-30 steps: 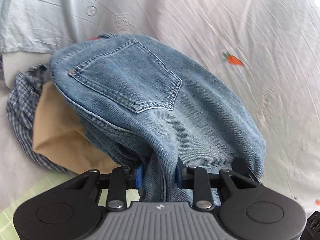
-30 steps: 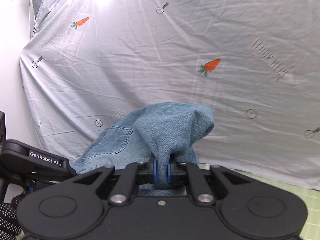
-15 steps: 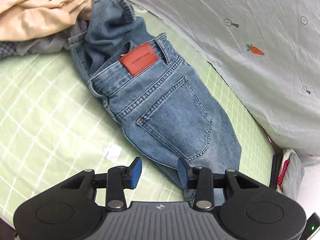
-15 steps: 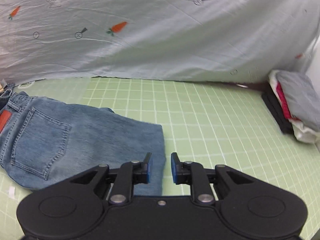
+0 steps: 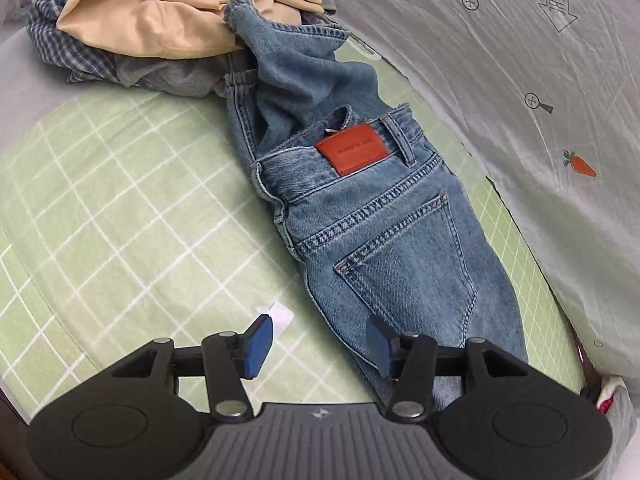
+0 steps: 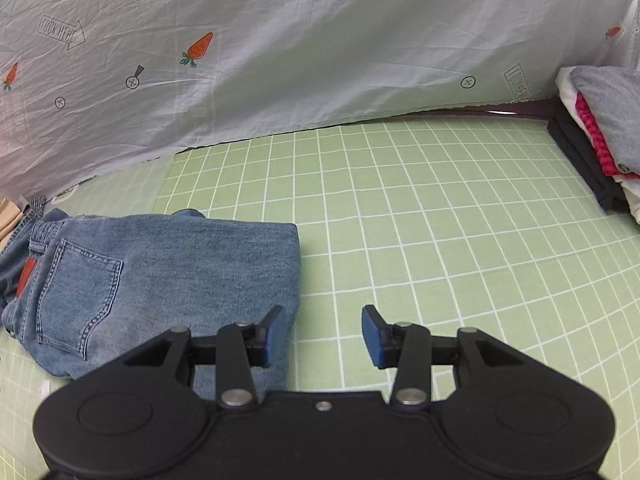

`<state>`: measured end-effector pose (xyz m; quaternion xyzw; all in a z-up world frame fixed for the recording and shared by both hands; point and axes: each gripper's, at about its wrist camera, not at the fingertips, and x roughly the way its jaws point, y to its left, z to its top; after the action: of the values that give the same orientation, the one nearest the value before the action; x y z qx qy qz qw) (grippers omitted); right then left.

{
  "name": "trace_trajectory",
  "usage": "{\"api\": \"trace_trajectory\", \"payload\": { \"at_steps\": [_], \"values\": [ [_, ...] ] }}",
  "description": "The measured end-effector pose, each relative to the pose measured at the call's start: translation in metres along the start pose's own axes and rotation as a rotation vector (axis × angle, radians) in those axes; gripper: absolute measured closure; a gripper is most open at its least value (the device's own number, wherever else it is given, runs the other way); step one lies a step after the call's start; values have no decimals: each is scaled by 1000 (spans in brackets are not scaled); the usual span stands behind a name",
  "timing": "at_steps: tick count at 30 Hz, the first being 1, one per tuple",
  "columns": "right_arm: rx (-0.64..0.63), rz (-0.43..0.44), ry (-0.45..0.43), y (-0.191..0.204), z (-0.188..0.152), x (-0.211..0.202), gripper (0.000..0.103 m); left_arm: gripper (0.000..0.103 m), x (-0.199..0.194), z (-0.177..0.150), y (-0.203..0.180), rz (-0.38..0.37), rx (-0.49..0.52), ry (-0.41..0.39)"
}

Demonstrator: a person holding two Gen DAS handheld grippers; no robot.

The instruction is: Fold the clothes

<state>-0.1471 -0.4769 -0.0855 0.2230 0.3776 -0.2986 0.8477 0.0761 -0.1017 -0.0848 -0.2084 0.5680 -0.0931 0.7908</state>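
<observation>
A pair of blue jeans [image 5: 384, 240] lies folded on the green checked cloth [image 5: 120, 208], back pocket and red leather patch [image 5: 352, 154] facing up; one leg trails up into the clothes heap. My left gripper [image 5: 318, 342] hovers at the jeans' near edge, jaws opening, nothing pressed between its blue pads. In the right wrist view the jeans [image 6: 160, 276] lie at the left, and my right gripper [image 6: 323, 336] sits just past their folded end over the cloth [image 6: 440, 220]. Its jaws are opening too, and they hold nothing.
A heap of unfolded clothes [image 5: 160, 20], beige and blue plaid, lies beyond the jeans. A pale carrot-print sheet [image 6: 300, 40] hangs along the back. A stack of folded garments [image 6: 596, 136] sits at the far right. A small white tag [image 5: 280, 314] lies on the cloth.
Both grippers carried the jeans down onto the green cloth and let go. Their jaws went from shut on denim to spread apart, and the right gripper shifted right, off the folded end.
</observation>
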Motion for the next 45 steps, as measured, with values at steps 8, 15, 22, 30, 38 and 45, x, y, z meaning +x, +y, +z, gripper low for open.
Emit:
{"api": "trace_trajectory", "payload": {
  "at_steps": [8,15,22,30,38,45],
  "values": [
    [177,162,108,4,41,76,38,39,59,28,-10,13,-48,35],
    [127,160,184,29,53,128,31,38,99,41,-30,41,53,87],
    [62,224,166,41,57,130,91,49,101,35,-39,34,56,54],
    [164,124,-64,-43,102,67,100,52,135,22,-124,-80,159,60],
    [235,-146,-125,-134,91,18,100,59,182,-40,-238,-185,406,147],
    [301,-150,-118,-153,60,3,100,87,158,-50,-226,-236,391,101]
  ]
}}
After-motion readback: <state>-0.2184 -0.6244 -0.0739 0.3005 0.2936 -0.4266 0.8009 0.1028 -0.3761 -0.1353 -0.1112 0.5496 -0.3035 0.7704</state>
